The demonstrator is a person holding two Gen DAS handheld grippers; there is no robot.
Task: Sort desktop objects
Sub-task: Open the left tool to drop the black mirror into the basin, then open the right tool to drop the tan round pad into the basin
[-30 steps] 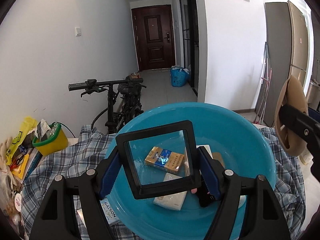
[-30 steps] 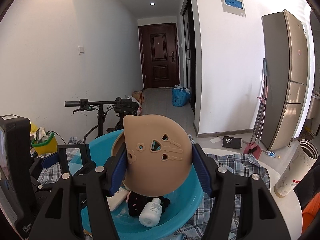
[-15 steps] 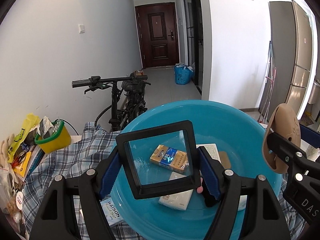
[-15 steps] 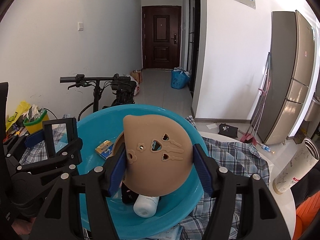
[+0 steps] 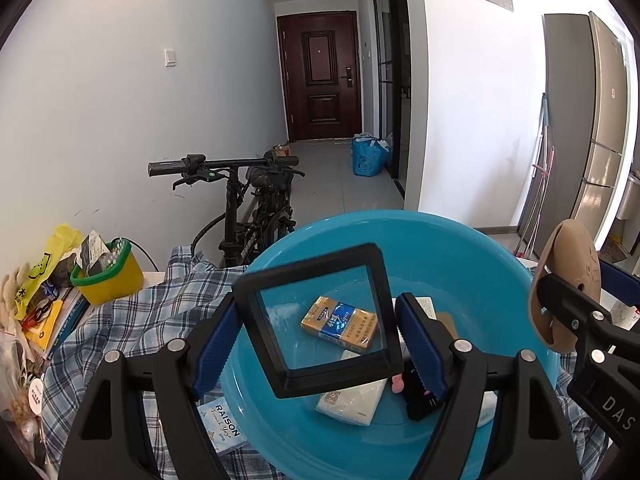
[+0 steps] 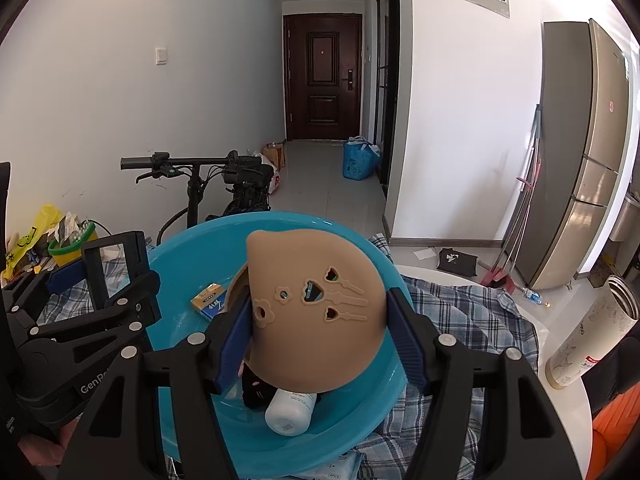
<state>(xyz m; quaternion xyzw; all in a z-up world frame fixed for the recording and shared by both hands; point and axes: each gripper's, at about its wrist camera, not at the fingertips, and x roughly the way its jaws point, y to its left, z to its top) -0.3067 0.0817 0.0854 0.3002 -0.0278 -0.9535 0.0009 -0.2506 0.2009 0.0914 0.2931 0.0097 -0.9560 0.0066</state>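
Note:
My left gripper (image 5: 320, 334) is shut on a black square frame with a clear pane (image 5: 320, 320), held above the blue basin (image 5: 472, 248). My right gripper (image 6: 318, 334) is shut on a tan round silicone piece with cut-outs (image 6: 316, 308), also above the basin (image 6: 192, 264). In the basin lie a gold and blue pack (image 5: 340, 322), a white tissue pack (image 5: 352, 400), a black item (image 5: 416, 392) and a white bottle (image 6: 290, 412). The right gripper with the tan piece (image 5: 568, 292) shows at the right of the left wrist view. The left gripper with the frame (image 6: 114, 268) shows at the left of the right wrist view.
The basin sits on a checked cloth (image 5: 132, 320) over a white table (image 6: 560, 408). A yellow and green tub (image 5: 108, 276) and clutter stand at the left. A RAISON pack (image 5: 224, 424) lies by the basin. A tall flask (image 6: 592, 332) stands right. A bicycle (image 5: 248, 200) is behind.
Both grippers have risen and tilted so more of the basin's inside shows. The frame has turned slightly in the left gripper. The right gripper has drawn nearer the left one.

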